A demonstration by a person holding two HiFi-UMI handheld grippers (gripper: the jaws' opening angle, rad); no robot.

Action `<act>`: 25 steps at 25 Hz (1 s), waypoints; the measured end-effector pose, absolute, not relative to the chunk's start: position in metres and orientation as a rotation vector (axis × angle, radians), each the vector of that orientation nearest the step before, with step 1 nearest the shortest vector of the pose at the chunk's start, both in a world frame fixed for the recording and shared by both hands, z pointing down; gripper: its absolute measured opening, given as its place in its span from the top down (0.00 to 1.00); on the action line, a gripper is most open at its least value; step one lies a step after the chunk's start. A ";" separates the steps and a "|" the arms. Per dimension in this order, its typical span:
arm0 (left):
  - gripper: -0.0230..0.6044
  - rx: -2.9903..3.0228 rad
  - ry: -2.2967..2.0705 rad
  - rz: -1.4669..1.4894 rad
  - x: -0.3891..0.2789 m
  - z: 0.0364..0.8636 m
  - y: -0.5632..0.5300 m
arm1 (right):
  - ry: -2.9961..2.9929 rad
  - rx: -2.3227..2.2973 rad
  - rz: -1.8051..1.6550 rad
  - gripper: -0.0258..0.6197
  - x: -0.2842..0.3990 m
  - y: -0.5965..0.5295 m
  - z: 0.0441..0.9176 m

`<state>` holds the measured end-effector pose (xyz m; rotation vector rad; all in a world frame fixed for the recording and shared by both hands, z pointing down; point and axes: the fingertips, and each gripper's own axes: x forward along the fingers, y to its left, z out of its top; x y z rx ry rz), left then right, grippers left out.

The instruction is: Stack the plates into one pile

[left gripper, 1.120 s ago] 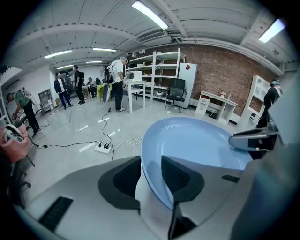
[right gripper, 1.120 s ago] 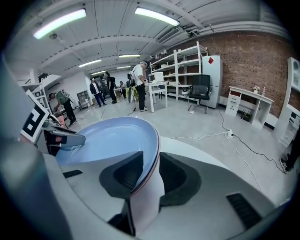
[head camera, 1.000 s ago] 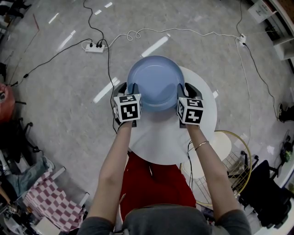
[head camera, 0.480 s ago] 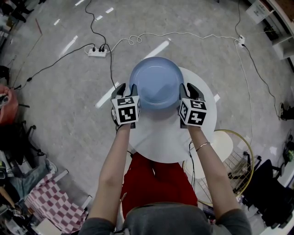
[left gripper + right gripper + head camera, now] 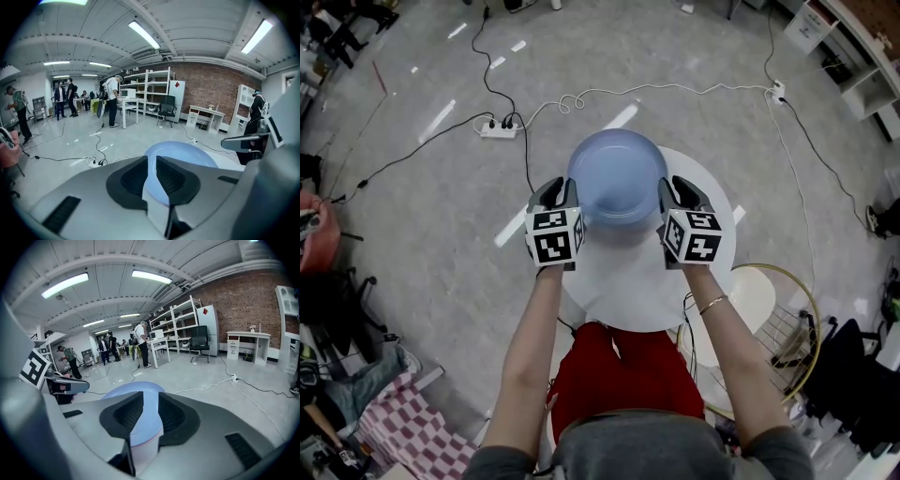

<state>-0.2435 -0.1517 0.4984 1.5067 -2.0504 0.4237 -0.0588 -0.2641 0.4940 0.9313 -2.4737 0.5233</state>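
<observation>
The left claw, a grey two-jaw tool, is pinching the near-left rim of the round, deep pale-blue plate. Its jaws have just been closing, and the rim is sitting between the ribbed pads. The right claw is clamping the opposite rim the same way. Between them the plate is hanging over the far edge of the round white desk, apparently clear of its top.

Trouble is likeliest at those grips. Each claw is biting only a thin edge, so if one hand is rising faster or rolling, the plate is going to tilt and slide off the pads. Hands drifting apart are letting the rim slip, and hands pressing inward are risking a pop upward. A dropped plate is striking the desk edge or the grey floor, where a white power strip and cables are lying.

Counting outward, I am seeing:
- two claws, each carrying one marker cube
- one plate that I can make out, with nothing showing whether others are nested beneath it
- one desk
- one power strip
- one wire basket standing beside the desk
</observation>
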 end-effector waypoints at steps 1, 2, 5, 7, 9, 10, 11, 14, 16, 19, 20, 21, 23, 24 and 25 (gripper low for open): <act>0.87 1.517 -2.057 0.404 -0.243 0.493 -0.151 | -2.492 0.926 0.533 0.78 -0.059 -0.261 0.488; 0.88 1.528 -2.063 0.382 -0.242 0.486 -0.149 | -2.511 0.922 0.542 0.78 -0.058 -0.258 0.482; 0.92 1.561 -2.081 0.341 -0.241 0.471 -0.141 | -2.564 0.913 0.554 0.80 -0.057 -0.246 0.464; 0.93 1.579 -2.087 0.321 -0.241 0.464 -0.135 | -2.595 0.910 0.558 0.82 -0.058 -0.238 0.452; 0.94 1.599 -2.091 0.307 -0.241 0.458 -0.130 | -2.622 0.914 0.566 0.84 -0.056 -0.232 0.441; 0.94 1.610 -2.092 0.304 -0.240 0.455 -0.127 | -2.634 0.918 0.568 0.85 -0.055 -0.228 0.435; 0.94 1.621 -2.093 0.301 -0.238 0.451 -0.125 | -2.645 0.921 0.567 0.86 -0.054 -0.225 0.430; 0.94 1.657 -2.091 0.292 -0.234 0.441 -0.118 | -2.666 0.929 0.548 0.89 -0.050 -0.213 0.418; 0.94 1.682 -2.093 0.291 -0.232 0.436 -0.113 | -2.680 0.928 0.536 0.90 -0.050 -0.203 0.412; 0.94 1.719 -2.094 0.280 -0.229 0.427 -0.104 | -2.723 0.916 0.524 0.91 -0.049 -0.189 0.402; 0.94 1.729 -2.093 0.268 -0.228 0.423 -0.100 | -2.739 0.914 0.522 0.91 -0.048 -0.184 0.399; 0.94 1.739 -2.092 0.254 -0.227 0.420 -0.097 | -2.749 0.913 0.519 0.91 -0.047 -0.179 0.396; 0.94 1.759 -2.092 0.235 -0.224 0.413 -0.091 | -2.756 0.917 0.510 0.91 -0.044 -0.169 0.393; 0.94 1.770 -2.094 0.232 -0.223 0.411 -0.088 | -2.757 0.920 0.502 0.91 -0.043 -0.164 0.392; 0.94 1.781 -2.096 0.233 -0.222 0.408 -0.085 | -2.758 0.923 0.493 0.91 -0.041 -0.159 0.390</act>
